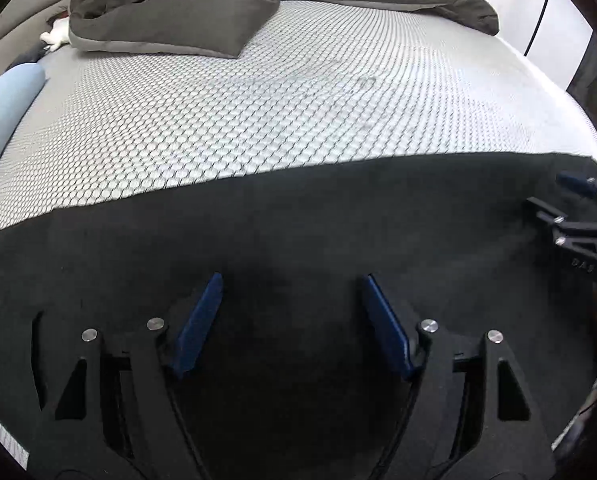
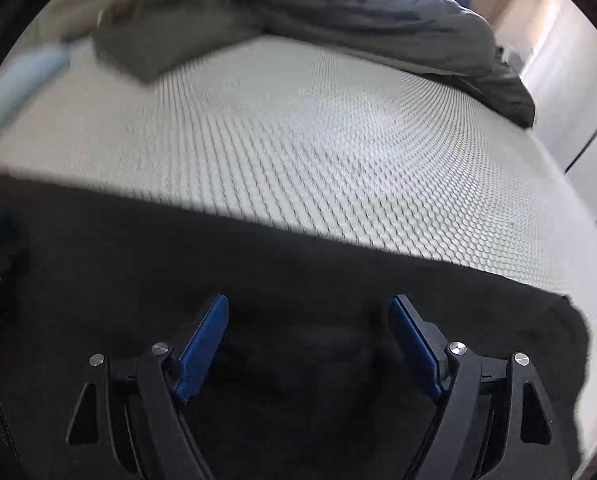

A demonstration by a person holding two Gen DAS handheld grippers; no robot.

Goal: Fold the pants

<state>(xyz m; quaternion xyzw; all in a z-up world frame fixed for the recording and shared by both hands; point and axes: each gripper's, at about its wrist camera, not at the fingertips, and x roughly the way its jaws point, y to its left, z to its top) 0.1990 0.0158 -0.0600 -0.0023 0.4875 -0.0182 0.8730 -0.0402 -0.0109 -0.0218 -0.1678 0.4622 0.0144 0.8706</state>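
The black pants [image 1: 298,216] lie flat along the near edge of the bed [image 1: 282,120], long axis running side to side, their far edge straight. The left gripper [image 1: 290,304] and right gripper [image 2: 308,332] hover over the cloth, jaws spread, gripping nothing. Beyond lies bare patterned mattress up to a grey duvet [image 1: 170,20].

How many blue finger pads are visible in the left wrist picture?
3. Two on the left hand-held gripper, low centre; one on the right hand-held gripper, right edge. Its other pad may be hidden.
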